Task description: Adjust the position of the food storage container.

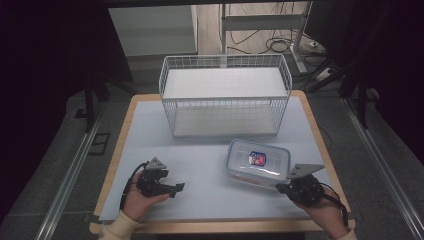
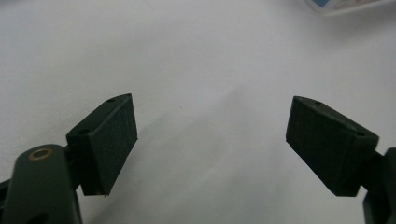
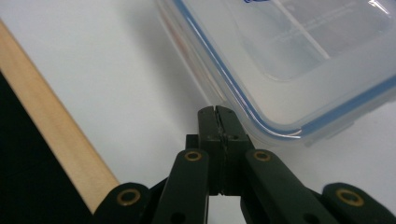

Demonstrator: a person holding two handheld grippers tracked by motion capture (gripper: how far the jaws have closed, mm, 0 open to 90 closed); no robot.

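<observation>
Plastic container just beyond right gripper, jaws pressed together; left gripper jaws spread.

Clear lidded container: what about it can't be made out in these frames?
- Container label: too small to read in the high view; cut off by the top edge in the right gripper view.
- Its contents: blurred behind the cloudy lid.
- Contact with the shut right gripper: cannot tell.

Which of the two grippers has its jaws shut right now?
The right gripper: its black jaws are pressed together beside the corner of the clear lidded container. The left gripper has its jaws wide apart over bare table.
</observation>
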